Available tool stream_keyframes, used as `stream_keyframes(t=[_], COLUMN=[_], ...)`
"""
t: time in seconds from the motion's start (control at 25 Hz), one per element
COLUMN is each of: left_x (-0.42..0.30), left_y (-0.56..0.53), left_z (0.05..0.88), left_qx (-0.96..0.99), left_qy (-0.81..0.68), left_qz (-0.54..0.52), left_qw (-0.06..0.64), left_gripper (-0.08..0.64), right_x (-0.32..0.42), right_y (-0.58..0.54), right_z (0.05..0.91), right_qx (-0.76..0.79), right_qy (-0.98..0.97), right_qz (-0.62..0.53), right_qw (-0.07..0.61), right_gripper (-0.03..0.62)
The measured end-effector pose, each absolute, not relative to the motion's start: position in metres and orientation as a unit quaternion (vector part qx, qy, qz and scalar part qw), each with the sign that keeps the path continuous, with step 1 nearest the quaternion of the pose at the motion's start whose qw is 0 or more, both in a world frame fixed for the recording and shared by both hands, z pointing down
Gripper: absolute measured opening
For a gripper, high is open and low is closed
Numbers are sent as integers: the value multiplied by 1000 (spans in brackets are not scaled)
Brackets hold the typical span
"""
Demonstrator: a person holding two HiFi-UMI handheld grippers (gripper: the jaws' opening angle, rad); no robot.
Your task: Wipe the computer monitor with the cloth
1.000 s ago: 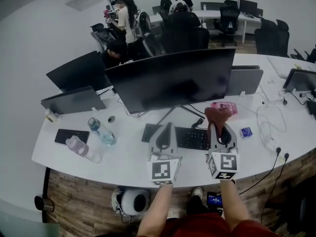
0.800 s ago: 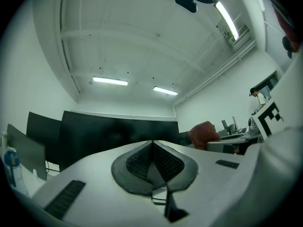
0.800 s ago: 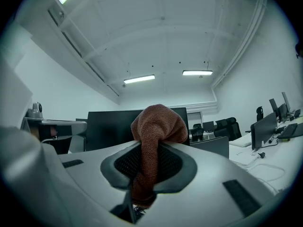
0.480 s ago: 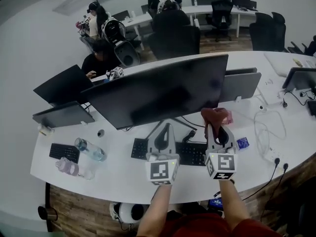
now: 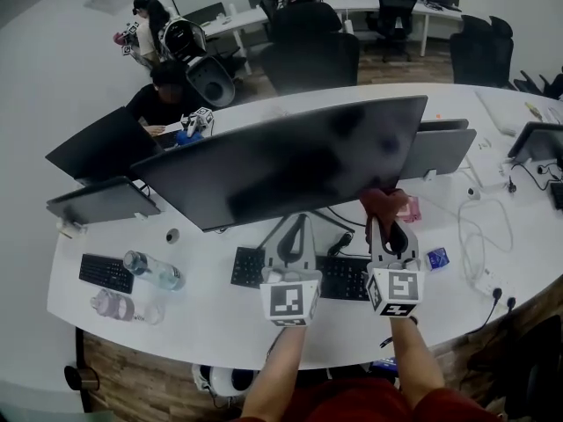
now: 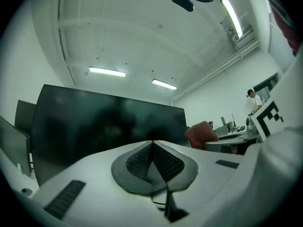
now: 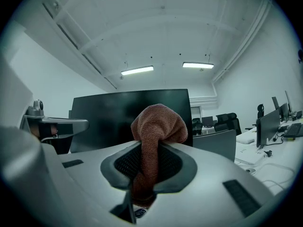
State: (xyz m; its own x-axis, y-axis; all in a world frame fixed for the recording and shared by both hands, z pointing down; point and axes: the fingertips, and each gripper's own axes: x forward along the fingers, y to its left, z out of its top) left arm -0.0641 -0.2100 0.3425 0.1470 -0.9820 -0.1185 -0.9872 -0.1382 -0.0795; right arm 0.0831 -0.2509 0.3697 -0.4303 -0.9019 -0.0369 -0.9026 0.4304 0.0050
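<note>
In the right claw (image 5: 388, 227), cloth (image 5: 384, 202) masks part of the monitor (image 5: 290, 161).

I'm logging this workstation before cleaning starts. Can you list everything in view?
Main monitor: one, black, desk centre.
Other monitors: at least four, dark or grey-backed, both sides.
Keyboards: two, black; one in front of the main monitor, one far left.
Bottles: two, clear, one bluish and one pinkish, left of desk.
Cloth: one, reddish-brown, held by the main monitor's lower right corner.
Blue packet: one, right of the near keyboard.
Cables: white, desk's right end.
Chairs: several, black, beyond the desk.
People: three, beyond the desk.
Desk: one, white, curved.
Left gripper: grey, jaws shut, empty.
Right gripper: grey, jaws shut on the cloth.
</note>
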Motion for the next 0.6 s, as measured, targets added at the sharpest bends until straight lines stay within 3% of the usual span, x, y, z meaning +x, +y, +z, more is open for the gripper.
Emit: stream_keyframes(t=[0.6], left_x=[-93], left_y=[-235], left_z=[360], left_qx=[-761], left_qy=[646], left_qz=[31], left_qw=[47], left_gripper=[28], right_x=[55], right_y=[-282], right_z=[413], right_qx=[-554], right_qy=[832], right_qz=[-3], right_qw=[-14], right_gripper=[83])
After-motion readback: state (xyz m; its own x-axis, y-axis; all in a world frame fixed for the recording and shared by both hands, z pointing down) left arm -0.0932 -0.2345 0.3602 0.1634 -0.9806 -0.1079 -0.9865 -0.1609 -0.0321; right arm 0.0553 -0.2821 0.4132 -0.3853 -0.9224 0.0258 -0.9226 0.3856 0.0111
